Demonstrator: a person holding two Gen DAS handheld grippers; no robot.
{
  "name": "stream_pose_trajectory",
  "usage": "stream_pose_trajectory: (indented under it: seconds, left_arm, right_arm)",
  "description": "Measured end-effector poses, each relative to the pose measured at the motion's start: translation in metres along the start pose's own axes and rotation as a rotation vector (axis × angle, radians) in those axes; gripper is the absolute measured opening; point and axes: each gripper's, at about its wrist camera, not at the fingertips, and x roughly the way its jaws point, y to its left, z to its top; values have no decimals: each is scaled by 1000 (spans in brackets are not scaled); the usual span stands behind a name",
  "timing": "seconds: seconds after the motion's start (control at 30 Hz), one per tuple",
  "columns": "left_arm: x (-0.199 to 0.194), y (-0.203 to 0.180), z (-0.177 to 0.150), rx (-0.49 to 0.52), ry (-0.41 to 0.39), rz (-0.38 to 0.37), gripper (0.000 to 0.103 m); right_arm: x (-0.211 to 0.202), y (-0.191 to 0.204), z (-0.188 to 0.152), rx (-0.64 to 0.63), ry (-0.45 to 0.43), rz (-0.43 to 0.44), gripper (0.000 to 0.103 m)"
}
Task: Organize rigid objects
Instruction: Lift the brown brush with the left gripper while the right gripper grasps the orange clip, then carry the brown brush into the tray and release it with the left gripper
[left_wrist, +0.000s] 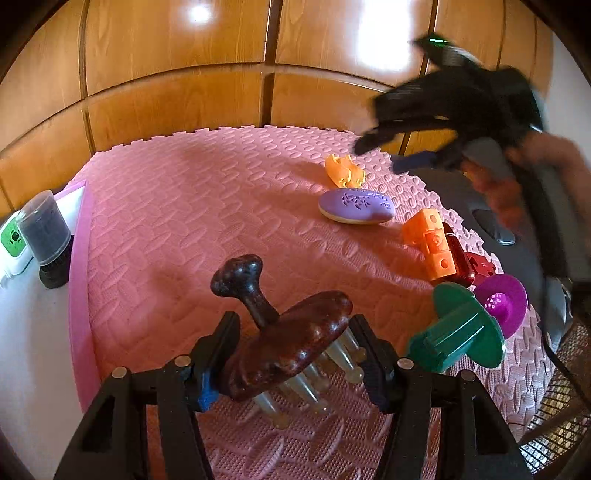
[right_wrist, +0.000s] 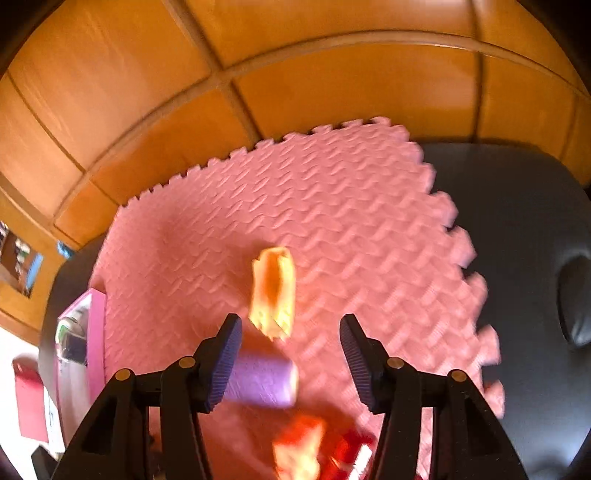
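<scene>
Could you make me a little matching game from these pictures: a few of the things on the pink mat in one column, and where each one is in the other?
Things:
1. wooden scalp massager
2. purple oval case
3. green spool
4. grey canister

Places:
A. off the pink mat, at its left side
B. between the left tool's fingers
C. beside the magenta disc, near the mat's right edge
D. just in front of the small orange clip

Pairs: 1-B, 2-D, 3-C, 4-A

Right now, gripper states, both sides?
Left gripper: shut on the brown wooden massager.
Right gripper: open, holding nothing, above the pink foam mat.
</scene>
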Motion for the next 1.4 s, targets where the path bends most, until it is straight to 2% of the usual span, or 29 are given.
stream_pose_trajectory:
  seconds: [0.2, 0.23, 0.3, 0.4, 0.5, 0.63, 0.8, 0.97, 1.07, 1.2, 1.4]
  left_arm:
    - [-2, 1, -1, -11, -6, -10, 61]
    - [-2, 1, -1, -15, -5, -13, 61]
    - [-2, 1, -1, -18, -8, -16, 61]
    - [-3, 1, -1, -16, -9, -14, 61]
    - [-5, 1, -1, -17, -8, -12, 61]
    - [-6, -1, 1, -12, 3, 0, 61]
    - [-16, 0, 1, -27, 20, 10, 60]
    - [-34, -1, 0, -25, -2, 4, 60]
    - [-42, -6, 0, -4, -19, 0, 60]
    - [-53, -7, -1, -11, -26, -21, 60]
    - [-80, -2, 2, -27, -73, -36, 60]
  right_arm:
    - [46, 25, 14, -76, 84, -101, 55]
    - [53, 28, 13, -90, 100, -117, 46]
    - [56, 40, 8, -177, 58, -216, 26]
    - [58, 50, 2, -219, 86, -173, 26]
    - [61, 59, -5, -277, 95, -178, 26]
    - [64, 56, -2, -261, 120, -166, 27]
    - [60, 68, 3, -312, 102, -226, 26]
    - [26, 85, -5, -320, -23, -137, 26]
    - [10, 93, -16, -345, -49, -90, 26]
    - [-1, 89, -35, -343, -44, -56, 26]
    - [-15, 81, -68, -326, 8, 79, 26]
